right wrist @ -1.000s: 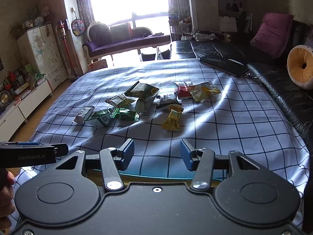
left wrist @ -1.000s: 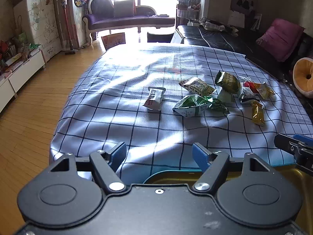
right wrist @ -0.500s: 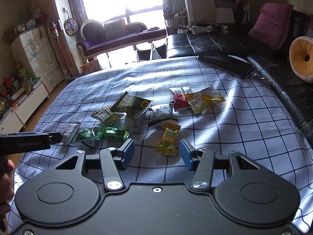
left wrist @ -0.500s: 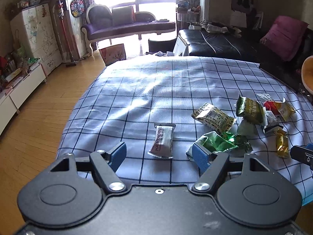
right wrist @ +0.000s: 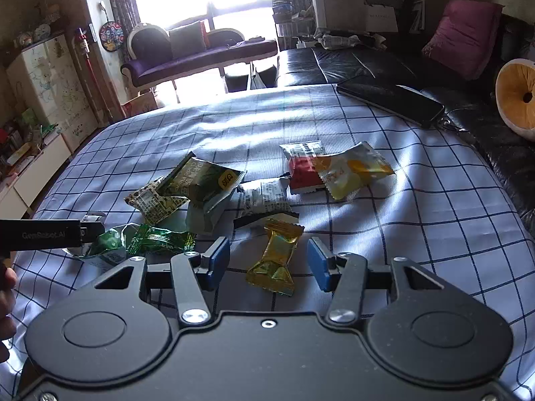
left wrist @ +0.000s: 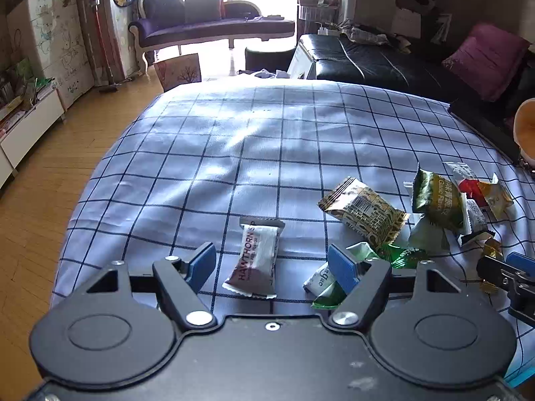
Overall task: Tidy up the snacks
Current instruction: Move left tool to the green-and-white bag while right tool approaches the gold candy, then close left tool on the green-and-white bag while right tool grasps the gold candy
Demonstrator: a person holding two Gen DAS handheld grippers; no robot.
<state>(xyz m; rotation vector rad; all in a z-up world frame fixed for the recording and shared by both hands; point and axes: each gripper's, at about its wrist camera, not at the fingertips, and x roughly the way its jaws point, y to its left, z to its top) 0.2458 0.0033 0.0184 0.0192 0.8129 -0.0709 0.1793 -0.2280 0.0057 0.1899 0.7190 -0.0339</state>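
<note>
left wrist view: the left hand-held gripper (left wrist: 272, 262) has its jaws spread wide and holds nothing. a white hawthorn snack packet (left wrist: 255, 259) lies flat on the checked cloth (left wrist: 234, 153) between the two blue fingertips (left wrist: 202, 262), touching neither. a green wrapper (left wrist: 326, 284) lies just beside the right fingertip. a patterned brown packet (left wrist: 362, 212) and a dark green packet (left wrist: 434, 200) lie further right in a loose pile.

right wrist view: the right hand-held gripper (right wrist: 269, 259) is also wide open and empty. a gold candy wrapper (right wrist: 276, 255) lies on the cloth between its fingertips, apart from both. a red packet (right wrist: 302, 173) and an orange-yellow packet (right wrist: 351, 172) overlap beyond it.
</note>
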